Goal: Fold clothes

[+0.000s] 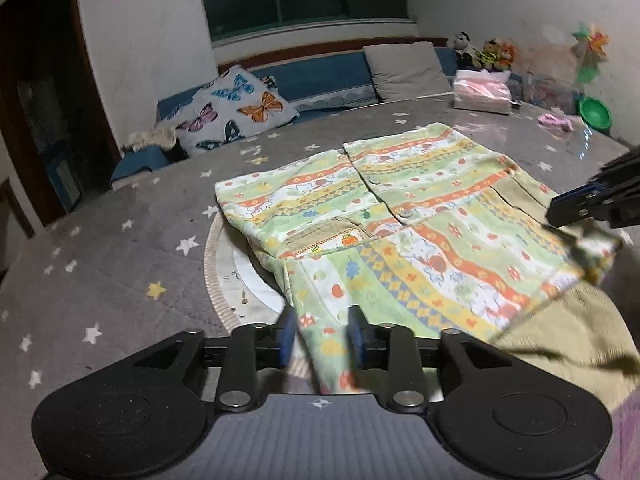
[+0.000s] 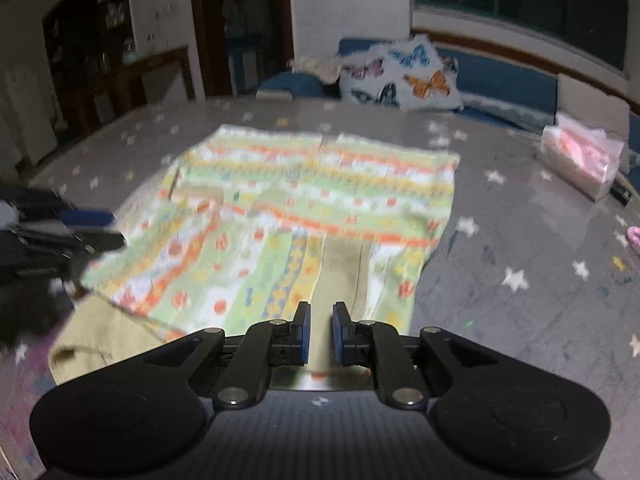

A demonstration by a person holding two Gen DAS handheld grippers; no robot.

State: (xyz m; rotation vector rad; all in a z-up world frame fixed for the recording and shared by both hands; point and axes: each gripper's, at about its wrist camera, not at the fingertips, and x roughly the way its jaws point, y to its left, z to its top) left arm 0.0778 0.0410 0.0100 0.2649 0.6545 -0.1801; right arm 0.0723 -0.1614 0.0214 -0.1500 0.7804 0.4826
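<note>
On my left, the left gripper has its blue pads a moderate way apart, and a fold of the garment hangs between them. The cloth passes through the gap, but I cannot tell if the pads really press it or if it only drapes there.

The garment is a child's patterned piece, green, orange and yellow, with buttons down the middle. It lies on the grey star-printed table, directly ahead of both grippers. Its far part is flat on the table, while the near hem is lifted toward me, showing the plain khaki lining underneath. The stripes on the flat part run from left to right, so the long edge I am holding is across my view, and the two grippers stand at its two near corners.

On my right, the right gripper is narrowly open, with cloth of the garment seen in the gap and below it. From the left camera, its tip seems to have the right corner of the hem, but this picture is blurred and I cannot confirm a grip.

I judge that the next move is to carry the near hem forward over the flat part. Both grippers are about equally near, so they should go together, in parallel.
</note>
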